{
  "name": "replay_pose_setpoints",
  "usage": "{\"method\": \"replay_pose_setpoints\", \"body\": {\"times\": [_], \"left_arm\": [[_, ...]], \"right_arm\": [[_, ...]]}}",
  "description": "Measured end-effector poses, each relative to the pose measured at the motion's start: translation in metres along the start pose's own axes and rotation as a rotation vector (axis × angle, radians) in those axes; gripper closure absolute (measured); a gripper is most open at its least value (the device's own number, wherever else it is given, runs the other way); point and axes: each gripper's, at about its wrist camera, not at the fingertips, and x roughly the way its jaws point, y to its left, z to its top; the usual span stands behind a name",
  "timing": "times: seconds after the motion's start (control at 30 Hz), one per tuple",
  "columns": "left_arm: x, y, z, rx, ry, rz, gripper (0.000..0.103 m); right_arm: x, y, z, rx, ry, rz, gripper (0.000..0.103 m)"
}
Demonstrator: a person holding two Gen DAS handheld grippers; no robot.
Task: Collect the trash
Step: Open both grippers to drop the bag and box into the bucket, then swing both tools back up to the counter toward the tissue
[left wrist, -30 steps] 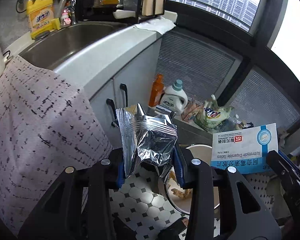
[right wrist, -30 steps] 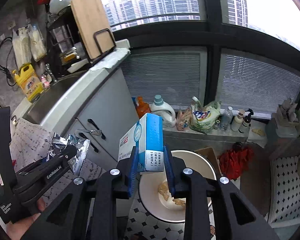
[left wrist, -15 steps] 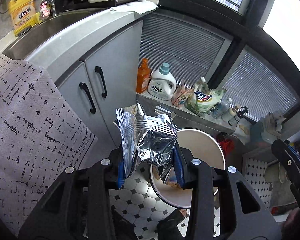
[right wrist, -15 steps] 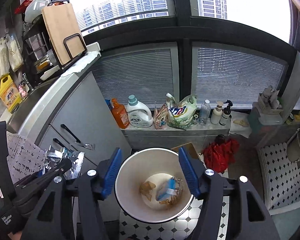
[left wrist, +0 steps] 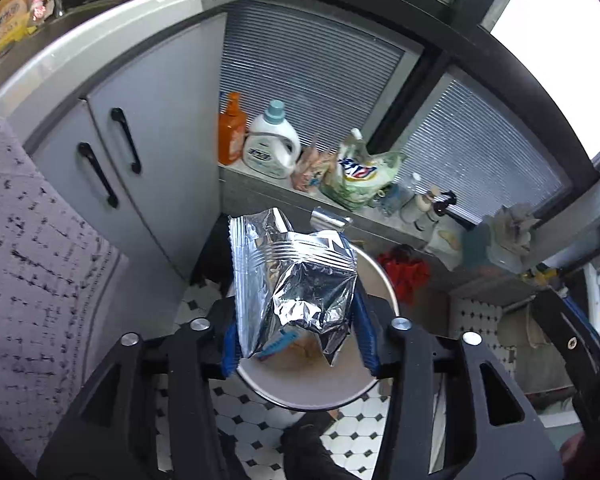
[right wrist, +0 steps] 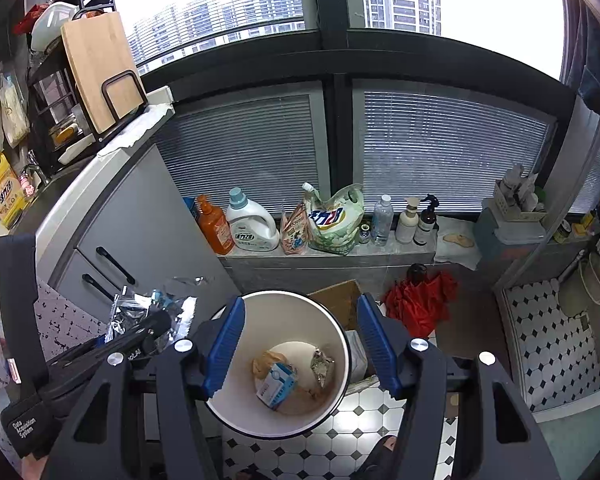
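A crumpled silver foil bag stands between the blue pads of my left gripper, right over the white bin. The jaws are opening; the bag still touches both pads near their tips. In the right wrist view my right gripper hangs open and empty above the bin. A blue-and-white medicine box lies at the bin's bottom with a foil scrap and brownish scraps. The left gripper with the foil bag shows at the left there.
A grey cabinet with black handles stands left of the bin. Detergent bottles and a refill pouch line the window ledge. A red cloth and cardboard lie behind the bin on the black-and-white tiled floor.
The right gripper opened and the medicine box dropped into the bin. Both grippers moved over the bin and tipped downward. The left jaws have widened around the foil bag.
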Motion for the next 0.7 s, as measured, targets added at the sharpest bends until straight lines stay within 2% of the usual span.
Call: {"method": "replay_pose_setpoints", "body": {"times": [0.07,0.27,0.33,0.7], "left_arm": [[0.002,-0.005,-0.001,-0.001,0.005,-0.021,0.048],[0.003,-0.012,-0.005,0.001,0.015,-0.024,0.038],[0.0,-0.009,-0.006,-0.004,0.008,-0.02,0.028],[-0.026,0.024,-0.003,-0.045,-0.041,0.043,0.025]], "right_arm": [[0.0,-0.004,0.001,0.005,0.005,-0.002,0.045],[-0.002,-0.009,0.001,0.005,0.002,0.0,0.045],[-0.002,-0.009,0.001,0.004,0.003,0.005,0.045],[-0.003,0.01,0.0,-0.009,0.016,0.042,0.045]]}}
